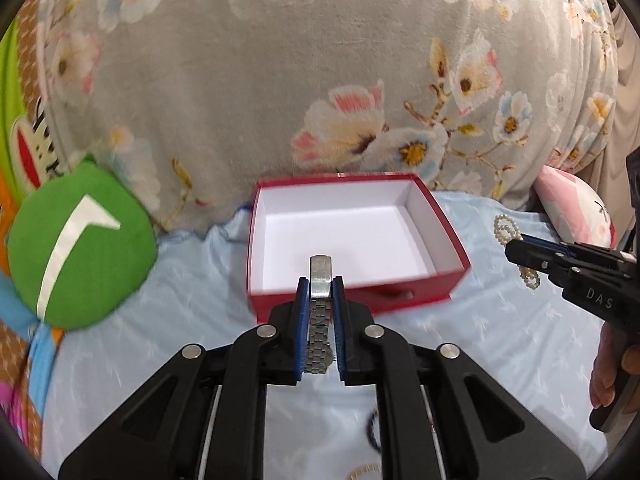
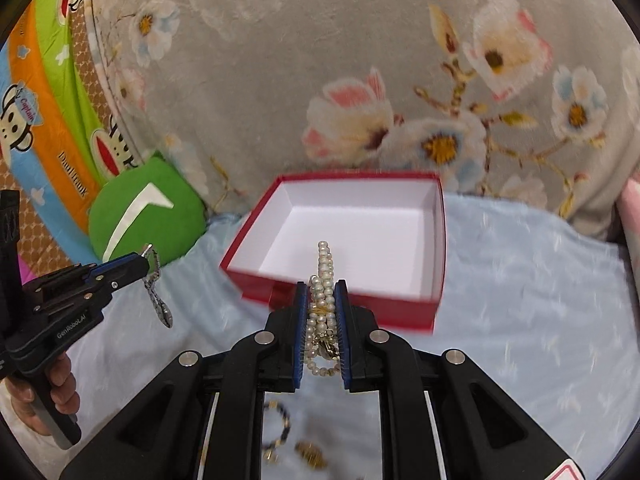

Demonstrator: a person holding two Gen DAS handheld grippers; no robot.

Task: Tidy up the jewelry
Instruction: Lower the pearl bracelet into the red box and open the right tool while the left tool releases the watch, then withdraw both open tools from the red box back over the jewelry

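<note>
We hold the left gripper [image 1: 320,286] with its blue pads clamped on a silver metal-link wristwatch [image 1: 319,320]. The band runs along the gap between the pads and its clasp end sticks out past the fingertips, in front of the near wall of the red box [image 1: 448,216]. From the right wrist view the same watch [image 2: 158,300] dangles below that gripper [image 2: 146,258], off the near left corner of the box [image 2: 244,240].

Our right gripper [image 2: 322,286] is pressed together on a pearl necklace [image 2: 324,304]. Several strands are bunched between the pads, with a gold clasp among them, and a loop of pearls rises past the tips over the near edge of the box. In the left wrist view those pearls [image 1: 506,228] hang from the right gripper [image 1: 514,246], to the right of the box.

The box stands open on the pale blue sheet [image 1: 500,332], its white inside bare. Beyond it rises a grey floral blanket [image 1: 320,80], and a green round cushion [image 1: 80,244] lies to the far left. More jewelry lies blurred on the sheet beneath our right gripper: a dark beaded bracelet [image 2: 280,426] and a small gold piece [image 2: 310,452].
</note>
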